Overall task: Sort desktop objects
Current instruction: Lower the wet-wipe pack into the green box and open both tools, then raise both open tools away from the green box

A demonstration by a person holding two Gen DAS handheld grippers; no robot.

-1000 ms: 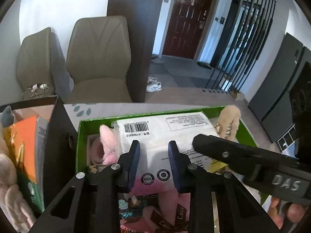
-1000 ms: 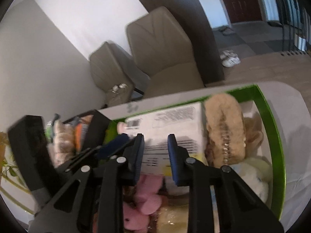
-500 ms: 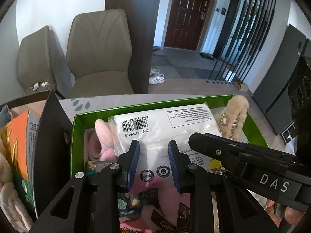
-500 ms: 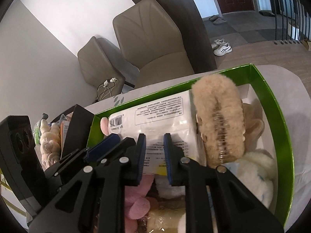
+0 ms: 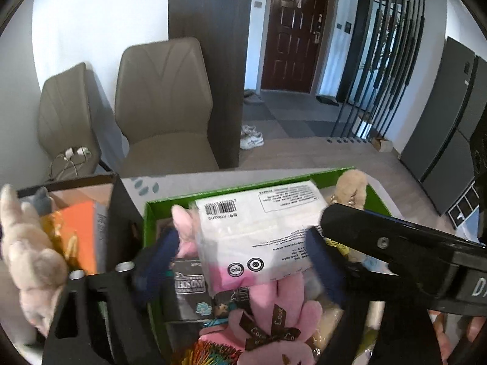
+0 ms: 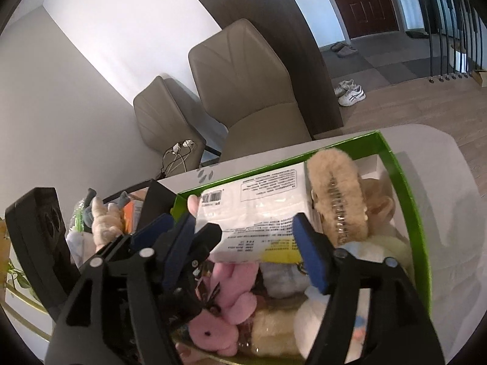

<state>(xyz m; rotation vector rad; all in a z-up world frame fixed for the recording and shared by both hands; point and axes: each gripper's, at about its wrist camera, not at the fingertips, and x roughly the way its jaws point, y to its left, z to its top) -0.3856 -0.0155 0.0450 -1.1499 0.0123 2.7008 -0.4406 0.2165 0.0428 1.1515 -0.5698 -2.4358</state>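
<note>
the white table (image 6: 450, 182) carries my green box (image 6: 417, 219), which is crammed with soft things, and a black box (image 5: 121, 213) stands just beside it on its left, holding an orange carton (image 5: 82, 231) and a beige plush rabbit (image 5: 27, 243). two tan chairs (image 5: 164, 97) sit behind the table.

lying on top of the heap in the green box is the white tissue pack (image 5: 258, 228), barcode end toward the black box, tilted a little. a furry tan hair clip (image 6: 334, 197) touches its right end. below it i see a pink plush bunny (image 6: 225, 298) and a dark card box (image 5: 187, 286).

my left gripper (image 5: 240, 261) is spreading its jaws, the pack lying between the blue pads but free of them. my right gripper (image 6: 246, 249) is spreading too, its pads (image 6: 310, 255) either side of the pack's near edge, not pressing on it. its black body crosses the lower right of the left wrist view.
</note>
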